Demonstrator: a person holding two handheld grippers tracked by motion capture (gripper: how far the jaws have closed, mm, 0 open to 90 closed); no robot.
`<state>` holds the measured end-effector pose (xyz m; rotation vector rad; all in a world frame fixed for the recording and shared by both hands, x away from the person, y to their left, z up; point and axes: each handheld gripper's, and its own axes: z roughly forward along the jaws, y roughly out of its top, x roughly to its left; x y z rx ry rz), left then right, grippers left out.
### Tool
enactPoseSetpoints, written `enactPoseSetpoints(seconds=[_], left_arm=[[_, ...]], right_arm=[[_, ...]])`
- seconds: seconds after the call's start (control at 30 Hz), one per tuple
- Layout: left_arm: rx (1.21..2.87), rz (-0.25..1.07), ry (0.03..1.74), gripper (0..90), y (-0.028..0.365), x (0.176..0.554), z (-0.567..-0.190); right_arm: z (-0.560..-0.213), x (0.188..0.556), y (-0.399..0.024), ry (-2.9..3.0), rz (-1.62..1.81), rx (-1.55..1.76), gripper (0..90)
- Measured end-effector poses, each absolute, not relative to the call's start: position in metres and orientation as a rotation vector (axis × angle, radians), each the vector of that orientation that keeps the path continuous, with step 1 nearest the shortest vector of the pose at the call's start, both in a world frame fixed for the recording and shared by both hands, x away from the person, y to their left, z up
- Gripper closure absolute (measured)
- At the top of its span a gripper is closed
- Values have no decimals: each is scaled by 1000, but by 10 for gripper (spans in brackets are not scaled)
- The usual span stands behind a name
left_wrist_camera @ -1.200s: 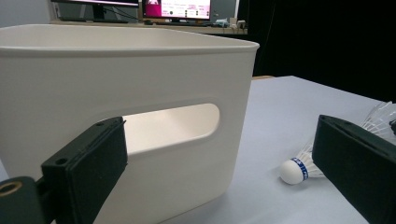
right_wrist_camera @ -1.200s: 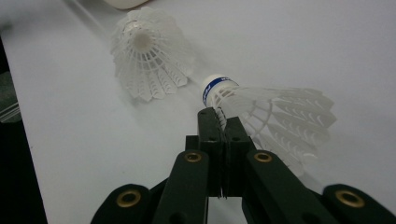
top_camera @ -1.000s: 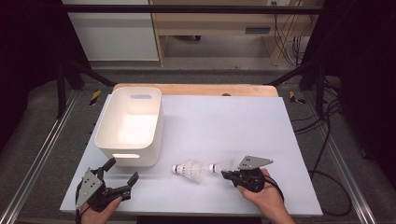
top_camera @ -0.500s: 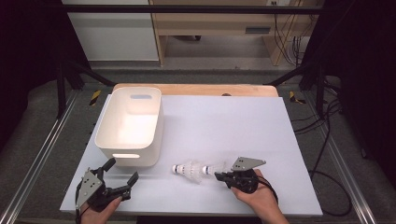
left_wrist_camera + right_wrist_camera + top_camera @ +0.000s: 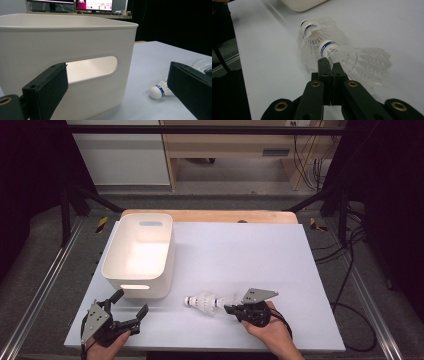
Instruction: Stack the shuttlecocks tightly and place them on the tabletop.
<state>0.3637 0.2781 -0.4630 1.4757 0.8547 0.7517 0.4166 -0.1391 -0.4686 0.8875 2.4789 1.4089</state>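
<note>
white table [image 5: 240,245] lay under all, wooden board [image 5: 210,216] along its far edge, grey floor and dark frame rails around. white bin [image 5: 140,254] sat at table's left. shuttlecocks [image 5: 204,302] lay just right of bin's near corner. right gripper [image 5: 235,309] pinched rear shuttlecock's [image 5: 362,61] skirt, jaws nearly together. left gripper [image 5: 125,312] rested near bin's front wall, jaws wide, holding nothing.

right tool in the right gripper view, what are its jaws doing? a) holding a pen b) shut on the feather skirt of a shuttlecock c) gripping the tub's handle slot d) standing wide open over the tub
b: the right tool has its jaws pressed together, pinching the feathers of the nearest shuttlecock, with the white tub well off to the side.
</note>
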Motion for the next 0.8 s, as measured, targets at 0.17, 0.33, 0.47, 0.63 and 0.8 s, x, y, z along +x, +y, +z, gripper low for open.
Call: enactPoseSetpoints(seconds=[0.17, 0.33, 0.47, 0.63, 0.8], left_arm=[[1476, 752, 854, 34, 278, 364, -463], [1474, 751, 855, 34, 278, 364, -463], [1472, 751, 855, 34, 278, 364, -463], [1476, 752, 853, 34, 278, 364, -463], [1473, 751, 855, 34, 278, 364, -463]], right_arm=[[-469, 417, -135, 2482, 1409, 881, 897], [-470, 418, -133, 2486, 1410, 876, 897], [-470, 419, -131, 2486, 1412, 877, 897], [-470, 419, -130, 2487, 1414, 872, 897], [-471, 419, -127, 2484, 1419, 862, 897]])
